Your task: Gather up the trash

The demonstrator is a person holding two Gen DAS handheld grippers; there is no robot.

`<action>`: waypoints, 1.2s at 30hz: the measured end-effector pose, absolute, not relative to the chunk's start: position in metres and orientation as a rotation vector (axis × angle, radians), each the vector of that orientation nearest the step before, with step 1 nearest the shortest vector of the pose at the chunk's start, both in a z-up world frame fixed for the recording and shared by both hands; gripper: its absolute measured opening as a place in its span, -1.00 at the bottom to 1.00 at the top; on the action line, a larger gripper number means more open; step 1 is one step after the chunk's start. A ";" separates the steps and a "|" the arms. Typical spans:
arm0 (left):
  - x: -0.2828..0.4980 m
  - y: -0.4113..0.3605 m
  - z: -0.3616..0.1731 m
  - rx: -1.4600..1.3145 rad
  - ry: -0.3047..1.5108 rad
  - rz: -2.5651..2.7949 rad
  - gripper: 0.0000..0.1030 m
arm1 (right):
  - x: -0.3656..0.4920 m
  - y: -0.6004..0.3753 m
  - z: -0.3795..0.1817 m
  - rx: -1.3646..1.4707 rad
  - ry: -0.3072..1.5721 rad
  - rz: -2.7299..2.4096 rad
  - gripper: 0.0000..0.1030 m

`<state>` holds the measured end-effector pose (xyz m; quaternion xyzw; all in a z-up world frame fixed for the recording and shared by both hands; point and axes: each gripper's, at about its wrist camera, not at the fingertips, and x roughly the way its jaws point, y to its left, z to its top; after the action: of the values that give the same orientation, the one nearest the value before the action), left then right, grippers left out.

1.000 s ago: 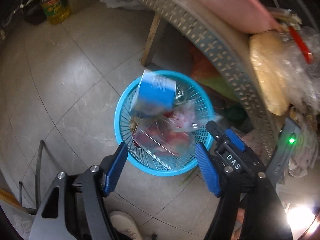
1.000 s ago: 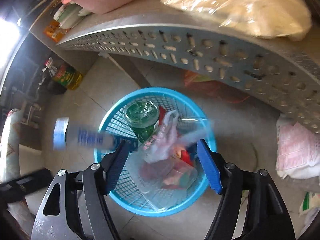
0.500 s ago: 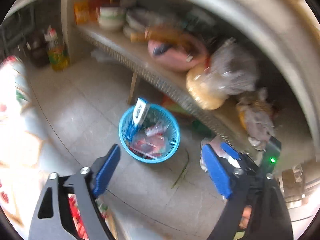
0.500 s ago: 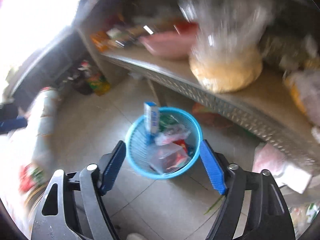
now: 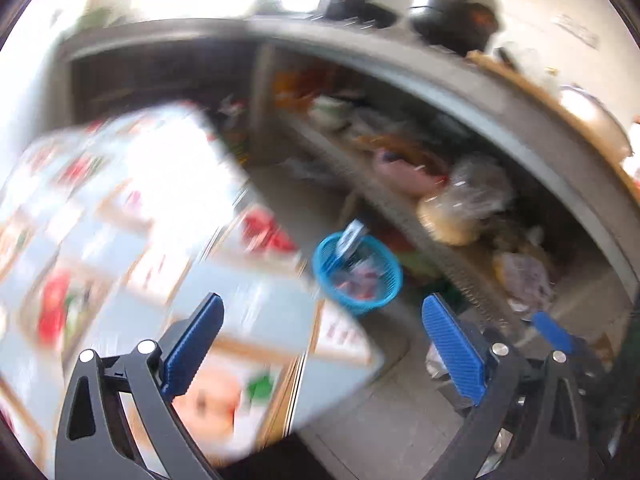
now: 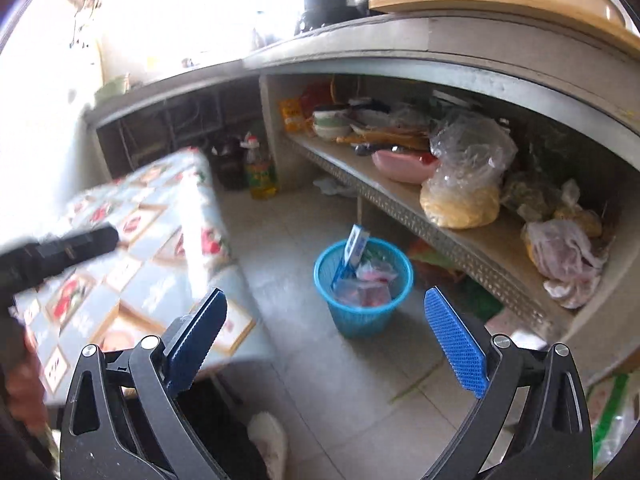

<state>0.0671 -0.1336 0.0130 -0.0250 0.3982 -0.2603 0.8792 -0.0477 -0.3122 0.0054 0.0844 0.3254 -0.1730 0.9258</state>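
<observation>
Both grippers, left (image 5: pixel 320 344) and right (image 6: pixel 326 340), had just spread wide, empty, above open floor (image 6: pixel 352 376) between basket (image 6: pixel 362 320) and table edge (image 6: pixel 224 304).

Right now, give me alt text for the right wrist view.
The open right claw hangs empty over a grey tiled floor, facing a round blue plastic mesh basket filled with wrappers and a blue-and-white carton, below a cluttered metal shelf.

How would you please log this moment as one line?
left gripper: open, empty | right gripper: open, empty | blue basket: on floor, holding trash
</observation>
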 end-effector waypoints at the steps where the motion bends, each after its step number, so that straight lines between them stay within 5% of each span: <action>1: 0.059 -0.130 0.004 -0.054 0.853 -0.514 0.89 | -0.052 -0.308 0.005 0.164 0.670 -0.359 0.85; 9: 0.014 -0.113 -0.030 0.141 0.790 -0.241 0.89 | -0.080 -0.281 -0.015 0.064 0.717 -0.453 0.85; 36: 0.002 -0.068 -0.014 0.241 0.743 -0.022 0.89 | -0.089 -0.280 -0.024 0.101 0.743 -0.471 0.85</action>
<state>0.0022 -0.0675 -0.0138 0.1176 0.3623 -0.0105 0.9246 -0.0893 -0.2800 -0.0237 0.0488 0.3593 -0.2281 0.9036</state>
